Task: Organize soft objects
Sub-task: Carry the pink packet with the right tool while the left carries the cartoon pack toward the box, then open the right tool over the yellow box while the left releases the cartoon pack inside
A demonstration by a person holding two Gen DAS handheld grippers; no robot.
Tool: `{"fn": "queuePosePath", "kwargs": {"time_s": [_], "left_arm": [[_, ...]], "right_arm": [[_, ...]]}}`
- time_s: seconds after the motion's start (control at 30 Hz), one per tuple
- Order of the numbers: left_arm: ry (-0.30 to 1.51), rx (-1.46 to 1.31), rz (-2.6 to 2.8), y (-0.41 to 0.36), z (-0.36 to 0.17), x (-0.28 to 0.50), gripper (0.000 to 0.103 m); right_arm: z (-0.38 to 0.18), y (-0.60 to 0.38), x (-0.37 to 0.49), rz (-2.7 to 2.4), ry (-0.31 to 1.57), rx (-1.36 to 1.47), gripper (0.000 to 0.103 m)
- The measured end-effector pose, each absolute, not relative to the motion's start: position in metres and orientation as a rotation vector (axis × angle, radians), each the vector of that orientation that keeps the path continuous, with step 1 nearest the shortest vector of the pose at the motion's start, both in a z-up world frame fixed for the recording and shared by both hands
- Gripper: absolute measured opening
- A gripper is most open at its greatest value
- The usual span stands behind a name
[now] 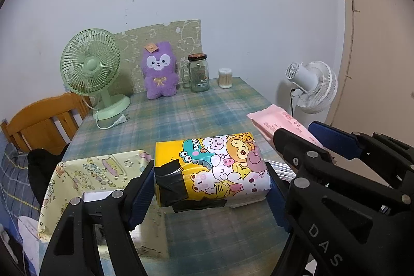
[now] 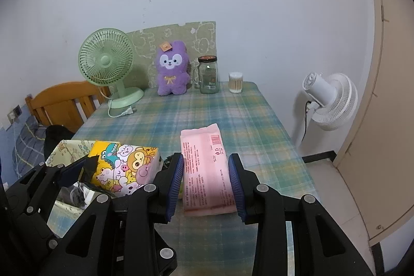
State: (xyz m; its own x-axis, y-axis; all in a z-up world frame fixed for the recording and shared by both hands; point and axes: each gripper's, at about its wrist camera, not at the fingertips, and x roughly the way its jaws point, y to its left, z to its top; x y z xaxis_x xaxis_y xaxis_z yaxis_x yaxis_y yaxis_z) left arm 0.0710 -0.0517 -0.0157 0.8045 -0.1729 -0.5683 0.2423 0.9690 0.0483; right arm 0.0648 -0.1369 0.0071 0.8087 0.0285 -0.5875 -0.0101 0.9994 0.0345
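I have the yellow cartoon tissue pack (image 1: 214,167) clamped in my left gripper (image 1: 209,185), low in the centre of the left wrist view; the blue pads press on both short ends, jaws about half spread, and the pack hangs clear above the plaid tablecloth (image 1: 196,115). Black tape covers its left end. In the right wrist view the same pack shows at lower left.

My right gripper (image 2: 206,180) has the pink tissue pack (image 2: 205,170) squeezed across its narrow width, jaws fairly close together, pads touching both long sides. It sits in the lower middle of that view, barcode end pointing away from me, and it also appears lifted off the cloth. From the left wrist view it pokes in at the right edge, just above the other gripper's black fingers.

Lower left of the left wrist view, right beside the yellow pack, stands a box with pale yellow cartoon paper (image 1: 85,172); its inside I cannot make out.

Along the far edge of the table, in the middle of the frame: a green desk fan (image 1: 90,64) with its plug lying loose, a purple plush toy (image 1: 160,69) upright against a patterned board (image 1: 160,35), a glass jar (image 1: 198,74), and a tub of cotton swabs (image 1: 225,78). A wooden chair (image 1: 44,118) is at mid left, a white standing fan (image 1: 313,87) at mid right.
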Motion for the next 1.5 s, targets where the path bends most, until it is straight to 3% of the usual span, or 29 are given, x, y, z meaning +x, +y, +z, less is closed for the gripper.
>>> {"fn": "queuePosePath", "kwargs": {"time_s": [0.53,1.3,1.5], "left_arm": [[0.584,0.124,-0.151,0.027,-0.014,0.076,0.079],[0.653,0.044,-0.002,0.114,-0.053,0.078,0.081],[0.679,0.015,0.028,0.13,-0.063,0.078,0.097]], "right_arm": [[0.013,-0.056,0.066,0.063,0.624,0.009,0.039],[-0.026,0.027,0.083,0.279,0.682,-0.006,0.039],[-0.036,0.043,0.088,0.34,0.702,-0.022,0.039]]}}
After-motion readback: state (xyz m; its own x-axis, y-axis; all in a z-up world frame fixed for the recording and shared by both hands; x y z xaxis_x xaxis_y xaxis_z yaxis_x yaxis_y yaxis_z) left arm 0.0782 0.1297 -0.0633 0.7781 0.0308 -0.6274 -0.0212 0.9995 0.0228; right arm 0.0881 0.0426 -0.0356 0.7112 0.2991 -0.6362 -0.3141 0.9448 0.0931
